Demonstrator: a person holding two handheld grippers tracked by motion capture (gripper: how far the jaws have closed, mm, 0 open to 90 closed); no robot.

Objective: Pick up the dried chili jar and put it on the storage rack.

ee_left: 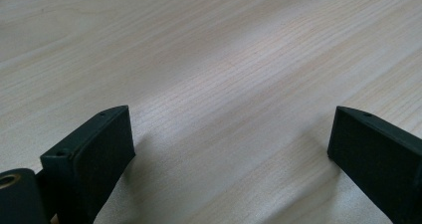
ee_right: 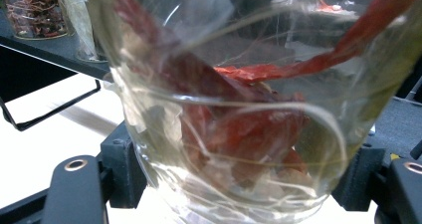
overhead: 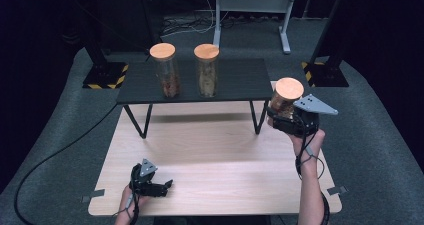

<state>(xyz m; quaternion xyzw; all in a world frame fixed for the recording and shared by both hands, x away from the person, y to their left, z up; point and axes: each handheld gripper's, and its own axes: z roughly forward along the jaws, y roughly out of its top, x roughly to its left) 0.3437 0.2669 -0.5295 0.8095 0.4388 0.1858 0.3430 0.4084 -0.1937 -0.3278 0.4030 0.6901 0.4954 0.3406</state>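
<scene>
High view, three jars [overhead: 286,99], two shelved, one gripped

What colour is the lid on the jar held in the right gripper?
Light orange-tan, like cork. The lid on the held jar shows best in the high view.

Cork-lidded glass jar [overhead: 286,99], upright, off table

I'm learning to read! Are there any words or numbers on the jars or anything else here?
No words or numbers can be read anywhere.
The held jar shows bare glass, no label.
The two jars on the black shelf show no label.
The yellow-and-black stripes on the stand base are a pattern, not text.
</scene>
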